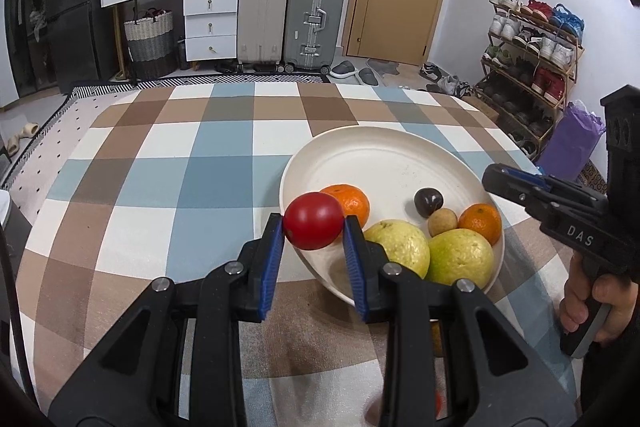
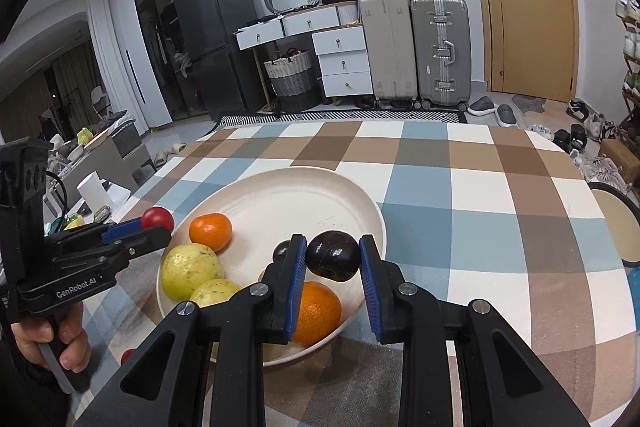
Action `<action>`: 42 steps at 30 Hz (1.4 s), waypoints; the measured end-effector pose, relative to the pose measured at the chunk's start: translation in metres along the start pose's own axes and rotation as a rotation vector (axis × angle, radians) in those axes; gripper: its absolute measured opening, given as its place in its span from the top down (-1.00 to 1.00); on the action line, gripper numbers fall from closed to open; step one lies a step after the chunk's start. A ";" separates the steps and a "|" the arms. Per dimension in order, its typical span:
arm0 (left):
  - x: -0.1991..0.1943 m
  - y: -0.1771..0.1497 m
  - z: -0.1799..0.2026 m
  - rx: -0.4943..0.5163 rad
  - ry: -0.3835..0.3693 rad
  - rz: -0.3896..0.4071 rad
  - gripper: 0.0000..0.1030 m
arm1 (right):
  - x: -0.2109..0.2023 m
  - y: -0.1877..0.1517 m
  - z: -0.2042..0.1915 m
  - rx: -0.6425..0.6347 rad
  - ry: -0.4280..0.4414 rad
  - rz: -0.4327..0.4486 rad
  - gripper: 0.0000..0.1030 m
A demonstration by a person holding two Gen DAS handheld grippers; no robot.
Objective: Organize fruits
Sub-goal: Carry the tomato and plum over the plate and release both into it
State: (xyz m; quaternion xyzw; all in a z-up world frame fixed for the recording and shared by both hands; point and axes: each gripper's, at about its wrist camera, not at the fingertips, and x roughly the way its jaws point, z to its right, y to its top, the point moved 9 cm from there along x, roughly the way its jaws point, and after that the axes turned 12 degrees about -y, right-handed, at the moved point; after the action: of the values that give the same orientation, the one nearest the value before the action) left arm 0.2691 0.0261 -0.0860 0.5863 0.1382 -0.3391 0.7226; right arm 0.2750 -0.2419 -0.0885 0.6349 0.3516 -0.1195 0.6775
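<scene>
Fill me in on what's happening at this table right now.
A person is sorting fruit with a handheld gripper in each hand. The left gripper is shut on a red tomato, held at the near rim of the white plate. The right gripper is shut on a dark plum above the plate. Two oranges, two green guavas and two small fruits already lie on it.
</scene>
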 end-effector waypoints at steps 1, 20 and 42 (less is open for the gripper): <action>0.000 0.000 0.000 0.000 -0.003 0.000 0.47 | 0.001 0.000 0.000 -0.001 0.001 -0.002 0.47; 0.007 -0.007 0.005 0.012 -0.013 -0.014 0.47 | -0.009 0.001 0.003 0.018 -0.018 0.038 -0.25; -0.034 -0.012 0.007 0.004 0.030 0.073 -0.98 | -0.023 -0.009 -0.001 0.023 0.007 0.040 -1.00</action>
State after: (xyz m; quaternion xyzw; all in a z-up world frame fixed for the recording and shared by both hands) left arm 0.2350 0.0291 -0.0730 0.5973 0.1271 -0.3041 0.7312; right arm 0.2523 -0.2493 -0.0812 0.6498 0.3399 -0.1076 0.6713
